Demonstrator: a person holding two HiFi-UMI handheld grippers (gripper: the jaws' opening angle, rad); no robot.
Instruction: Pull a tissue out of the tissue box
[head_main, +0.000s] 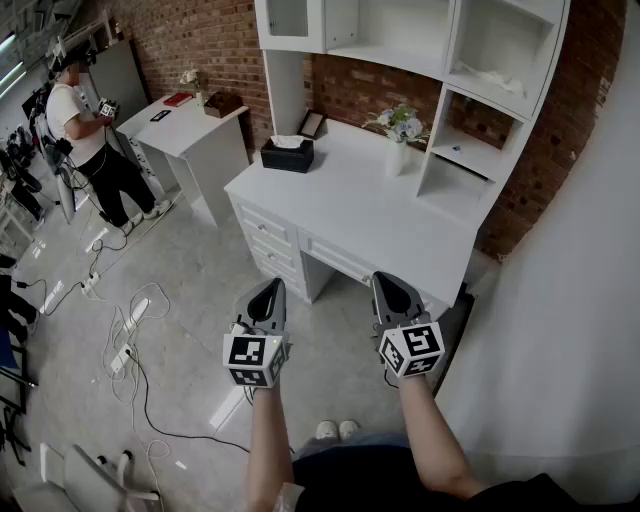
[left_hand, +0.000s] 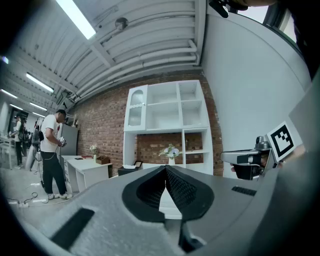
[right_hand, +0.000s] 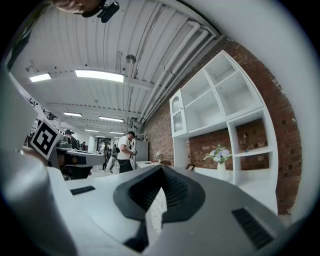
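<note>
Left gripper (head_main: 268, 286) and right gripper (head_main: 392, 281) were clenched, empty, over the floor (head_main: 190, 300). I saw the white surface (head_main: 370, 215) against a brick wall (head_main: 210, 40), its black tissue box (head_main: 287, 157) with a tissue (head_main: 288, 141) poking out.

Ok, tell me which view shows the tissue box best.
The head view: the tissue box sits whole on the desk, with a tissue poking from its top. The left gripper view shows the box small, dark and far off. The right gripper view doesn't show it.

black tissue box (head_main: 287, 154) upright at desk's back left, white tissue (head_main: 287, 141) sticking from top.
</note>
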